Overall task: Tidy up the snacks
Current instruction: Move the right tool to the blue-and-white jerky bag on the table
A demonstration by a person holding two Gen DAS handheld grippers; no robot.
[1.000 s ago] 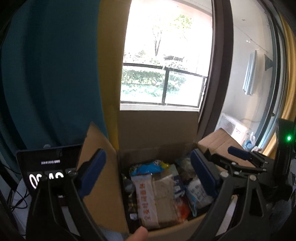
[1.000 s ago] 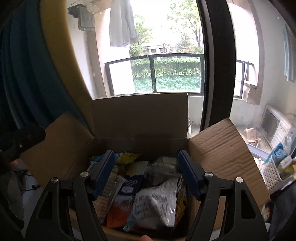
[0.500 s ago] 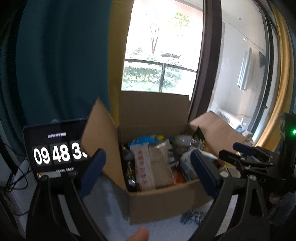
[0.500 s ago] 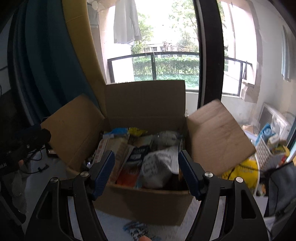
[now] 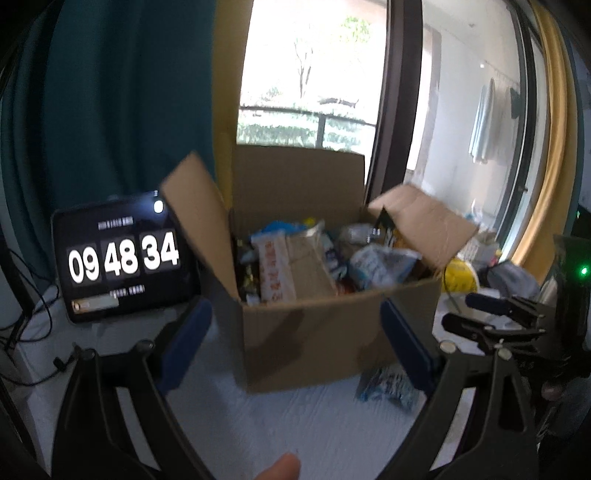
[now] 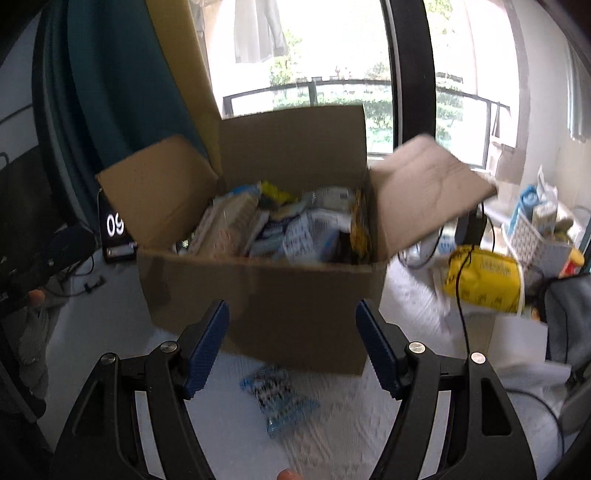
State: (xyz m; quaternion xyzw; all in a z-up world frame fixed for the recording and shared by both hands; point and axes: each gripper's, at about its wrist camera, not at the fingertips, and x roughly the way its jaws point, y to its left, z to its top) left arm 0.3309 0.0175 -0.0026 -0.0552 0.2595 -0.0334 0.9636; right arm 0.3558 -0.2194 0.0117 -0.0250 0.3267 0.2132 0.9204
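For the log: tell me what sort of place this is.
Probably a room in a home, next to a balcony: a balcony railing with laundry hung outside, teal curtains, and a cardboard box of snack packets.

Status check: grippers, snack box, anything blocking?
Left hand-held gripper and right hand-held gripper open, empty. Cardboard box open, full of snacks. Blue snack packet loose on table before it.

An open cardboard box (image 5: 314, 328) packed with snack packets (image 5: 291, 266) sits at the centre of a white desk (image 5: 295, 424), flaps raised. At 9 o'clock, a tablet (image 5: 122, 258) reads 09 48 34. The left tongs (image 5: 295, 350), blue pads spread wide and empty, frame the box's near side. A blue packet (image 5: 388, 387) lies at 4 o'clock, just beside the box. The right tongs (image 5: 487, 314) show at 3 o'clock.
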